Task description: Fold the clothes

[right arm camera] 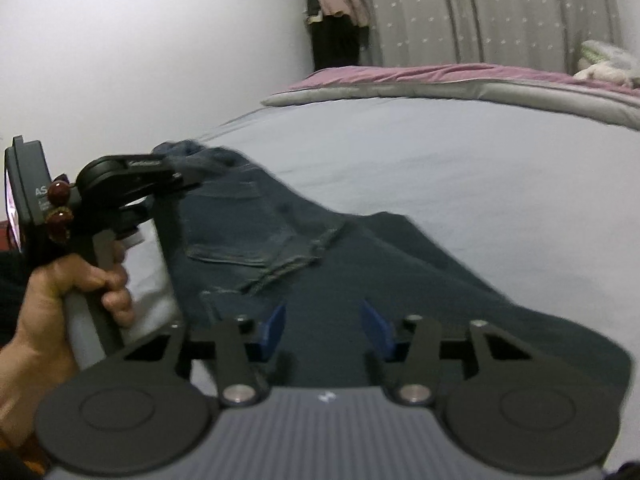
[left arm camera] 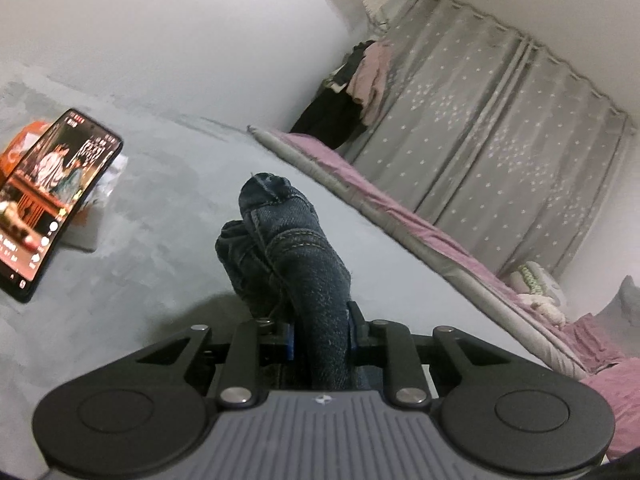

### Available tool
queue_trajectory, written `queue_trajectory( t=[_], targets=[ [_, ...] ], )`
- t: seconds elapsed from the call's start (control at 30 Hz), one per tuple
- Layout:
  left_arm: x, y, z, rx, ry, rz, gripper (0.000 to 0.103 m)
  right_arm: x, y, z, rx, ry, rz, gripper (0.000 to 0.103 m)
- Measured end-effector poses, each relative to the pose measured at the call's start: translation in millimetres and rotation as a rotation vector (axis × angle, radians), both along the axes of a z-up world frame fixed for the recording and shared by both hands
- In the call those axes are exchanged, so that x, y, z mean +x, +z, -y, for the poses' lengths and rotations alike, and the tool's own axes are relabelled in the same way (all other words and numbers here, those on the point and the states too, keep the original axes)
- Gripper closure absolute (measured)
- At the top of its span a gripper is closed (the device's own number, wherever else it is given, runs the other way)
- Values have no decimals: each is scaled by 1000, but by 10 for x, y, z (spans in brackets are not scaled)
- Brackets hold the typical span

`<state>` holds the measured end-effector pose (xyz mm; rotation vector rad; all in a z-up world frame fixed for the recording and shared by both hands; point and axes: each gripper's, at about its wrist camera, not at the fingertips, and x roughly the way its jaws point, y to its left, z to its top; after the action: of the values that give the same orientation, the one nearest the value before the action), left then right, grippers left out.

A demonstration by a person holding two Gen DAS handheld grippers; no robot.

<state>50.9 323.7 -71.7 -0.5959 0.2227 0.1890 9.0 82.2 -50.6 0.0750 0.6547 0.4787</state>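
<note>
The jeans (left arm camera: 288, 256) stick up from between the two fingers of our left gripper (left arm camera: 322, 334), which pinches the dark blue cloth tight. A phone (left arm camera: 52, 200) with a bright screen leans off to the left of this gripper, on the grey bed sheet (left arm camera: 168, 208).

From our right gripper (right arm camera: 324, 326) we see its blue fingers (right arm camera: 274, 330) spread wide, holding nothing. The jeans lie flat on the sheet just past them. Up on the left, a hand (right arm camera: 52, 308) holds the left gripper by its handle, clamped on one end of the jeans.
</note>
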Motion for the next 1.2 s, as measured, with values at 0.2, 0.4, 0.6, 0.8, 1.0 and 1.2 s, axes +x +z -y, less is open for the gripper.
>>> queue_trajectory(
  t=[0.2, 0.4, 0.6, 0.8, 1.0, 1.2],
  targets=[
    [-74, 93, 46, 17, -40, 58, 83, 108, -127, -324, 37, 49, -59, 85],
    [-114, 125, 138, 55, -98, 87, 84, 175, -244, -569, 13, 64, -98, 97],
    [-184, 162, 240, 137, -140, 131, 84, 245, -85, -405, 73, 31, -100, 88],
    [-309, 216, 261, 198, -186, 167, 84, 548, -93, -182, 116, -107, -111, 83],
    [-442, 300, 358, 280, -250, 202, 84, 877, -260, -203, 112, -163, -171, 84],
    [-601, 364, 577, 435, -350, 227, 84, 1022, -257, -141, 156, -173, -228, 86]
  ],
)
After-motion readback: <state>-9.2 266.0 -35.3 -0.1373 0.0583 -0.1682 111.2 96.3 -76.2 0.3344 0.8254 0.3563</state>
